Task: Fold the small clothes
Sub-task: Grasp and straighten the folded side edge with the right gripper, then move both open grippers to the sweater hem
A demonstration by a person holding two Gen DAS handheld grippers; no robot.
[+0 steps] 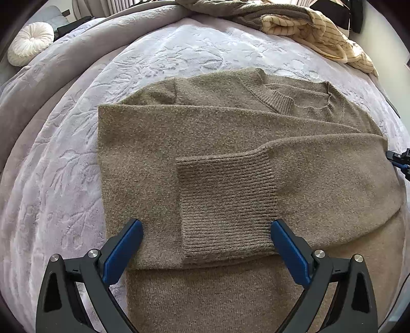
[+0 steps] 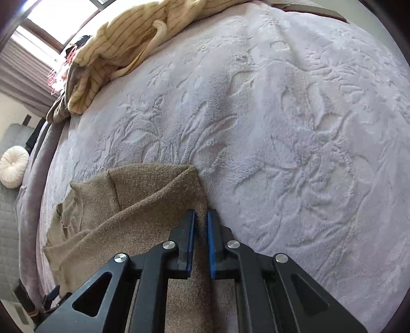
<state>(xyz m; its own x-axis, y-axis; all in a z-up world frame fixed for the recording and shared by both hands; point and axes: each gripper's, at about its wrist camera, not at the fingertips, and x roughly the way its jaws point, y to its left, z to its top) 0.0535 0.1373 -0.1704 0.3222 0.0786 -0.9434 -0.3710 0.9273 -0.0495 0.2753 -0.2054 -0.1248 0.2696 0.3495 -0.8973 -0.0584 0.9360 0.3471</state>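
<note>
A brown knit sweater (image 1: 230, 128) lies flat on the bed, neckline at the far side. One sleeve is folded across the body, its ribbed cuff (image 1: 225, 199) resting in the middle. My left gripper (image 1: 205, 225) hovers open over that cuff, a blue pad on either side and nothing pinched. The right gripper (image 2: 201, 212) is at the sweater's (image 2: 143, 205) side edge, its pads nearly together with a fold of the brown knit between them. A small part of the right gripper (image 1: 399, 161) shows at the sweater's right edge in the left wrist view.
The embossed lilac bed cover (image 2: 282, 128) stretches wide to the right of the sweater. A cream striped garment (image 1: 320, 33) and a brown one (image 1: 243, 10) are heaped at the far edge. A round white cushion (image 1: 29, 42) sits off to the left.
</note>
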